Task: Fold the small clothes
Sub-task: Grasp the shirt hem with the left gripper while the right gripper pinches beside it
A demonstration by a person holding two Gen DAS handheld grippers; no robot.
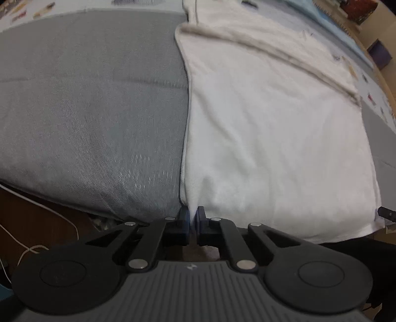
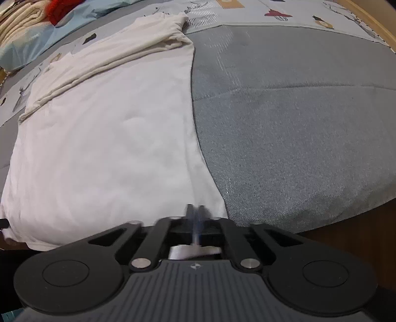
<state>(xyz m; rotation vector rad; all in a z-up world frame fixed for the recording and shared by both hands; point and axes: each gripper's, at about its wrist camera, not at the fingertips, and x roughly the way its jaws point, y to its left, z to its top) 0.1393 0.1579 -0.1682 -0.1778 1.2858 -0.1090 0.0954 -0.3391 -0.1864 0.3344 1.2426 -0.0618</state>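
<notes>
Grey woven bed cover (image 1: 94, 111) filled the left half of the left wrist view and the right half of the right wrist view (image 2: 297, 123), with one stitched seam running across it. It was the largest surface in both views.

White soft knit garment (image 1: 272, 138) lay flat on that cover, taking the right half of the left wrist view and the left half of the right wrist view (image 2: 104, 148). A sleeve was folded diagonally across its upper part. Near hem sat at the bottom of both frames, at the cover's front edge.

Pale patterned sheet (image 2: 284, 12) with small printed pictures ran along the top of the right wrist view; no lettering could be read on it. Light blue cloth (image 2: 32, 42) sat in the upper left there, with a folded cream pile and something red behind it.

Left gripper (image 1: 192, 218), black with dark blue pads, bottom centre: jaws pinched together on the garment's near corner, white cloth drawn up between the pads.

Right gripper (image 2: 196, 213), bottom centre, blurred: jaws closed on the hem at the garment's other near corner, with white cloth showing below the fingers.

White cable (image 1: 49, 213) trailed at lower left of the left wrist view. A small emblem marked each gripper body; not legible.
</notes>
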